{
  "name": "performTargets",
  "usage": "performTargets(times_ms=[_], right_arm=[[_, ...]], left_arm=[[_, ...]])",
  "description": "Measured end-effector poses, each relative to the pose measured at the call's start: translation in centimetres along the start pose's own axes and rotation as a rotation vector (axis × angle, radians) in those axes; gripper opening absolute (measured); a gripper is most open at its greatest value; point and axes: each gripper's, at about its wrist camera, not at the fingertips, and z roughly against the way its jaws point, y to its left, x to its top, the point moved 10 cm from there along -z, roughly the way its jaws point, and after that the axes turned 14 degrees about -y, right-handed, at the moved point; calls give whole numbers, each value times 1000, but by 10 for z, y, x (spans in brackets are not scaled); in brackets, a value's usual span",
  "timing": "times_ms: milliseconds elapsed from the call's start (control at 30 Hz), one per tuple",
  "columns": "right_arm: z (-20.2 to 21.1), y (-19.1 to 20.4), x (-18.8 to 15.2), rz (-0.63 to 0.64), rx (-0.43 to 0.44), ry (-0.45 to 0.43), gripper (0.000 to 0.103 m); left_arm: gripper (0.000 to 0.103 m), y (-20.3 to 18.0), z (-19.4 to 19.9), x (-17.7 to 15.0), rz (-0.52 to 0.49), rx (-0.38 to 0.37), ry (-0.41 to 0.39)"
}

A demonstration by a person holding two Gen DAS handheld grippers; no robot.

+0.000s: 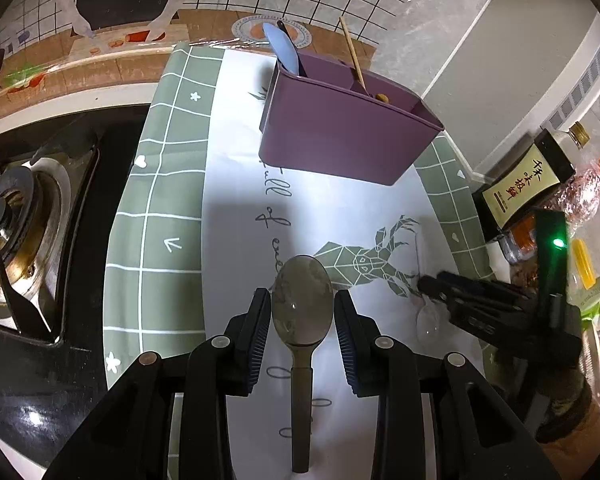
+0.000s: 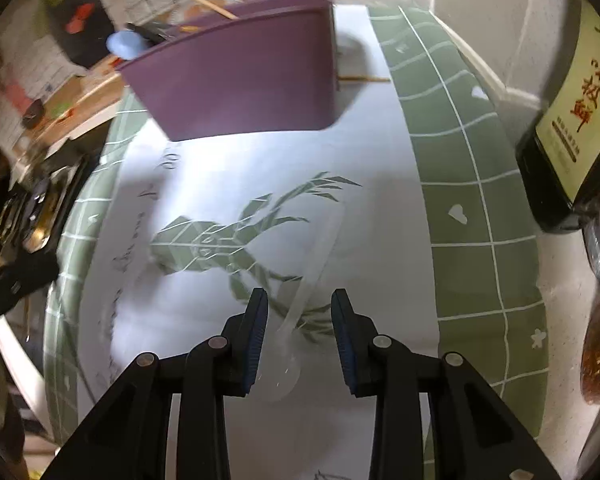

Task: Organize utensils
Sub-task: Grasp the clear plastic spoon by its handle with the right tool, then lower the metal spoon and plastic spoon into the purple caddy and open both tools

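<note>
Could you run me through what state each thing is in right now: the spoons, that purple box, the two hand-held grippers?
Metal spoon: lying flat on the mat, bowl between the left hand-held gripper's pads, not visibly pinched.
Clear plastic spoon: lying on the mat, between the right hand-held gripper's pads.
Purple caddy: upright, holding a blue spoon and a chopstick.
Left hand-held gripper: partly open.
Right hand-held gripper: partly open, gaps both sides.
Sauce bottle: capped.

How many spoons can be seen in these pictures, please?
3: a metal spoon between the left gripper's fingers, a clear plastic spoon between the right gripper's fingers, a blue spoon standing in the purple holder. Others may hide inside.
</note>
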Motion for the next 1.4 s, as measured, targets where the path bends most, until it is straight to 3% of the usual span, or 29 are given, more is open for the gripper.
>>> performTargets(times_ms=[167, 200, 233, 300, 400, 500, 667, 833, 1033, 1200, 1400], right_arm=[[-20, -1, 17, 66, -115, -48, 31], [-22, 0, 19, 64, -106, -45, 28], [-23, 3, 21, 76, -98, -41, 15], [-22, 6, 20, 125, -89, -32, 9], [-11, 2, 19, 170, -92, -49, 9], [18, -6, 26, 82, -11, -95, 9], [70, -16, 39, 9, 26, -203, 9], [96, -16, 48, -19, 34, -251, 9], [109, -25, 54, -13, -18, -292, 9], [123, -30, 75, -29, -22, -357, 9], [184, -19, 165, 8, -14, -589, 9]], left_arm=[[34, -2, 1, -1, -6, -5, 2], [34, -3, 1, -1, -8, -8, 1], [34, -3, 2, -1, -10, -9, 1], [34, -3, 2, -1, -11, -11, 2], [34, -4, 3, 0, -14, -16, -1], [34, -6, 3, 1, -15, -24, -7], [34, -11, 0, 2, -18, -40, -9], [34, -25, -3, 5, -59, -59, -21], [34, -41, -2, 17, -109, -76, -49], [34, -55, 22, 67, -139, -90, -171], [34, -87, 80, 175, -210, -116, -423]])
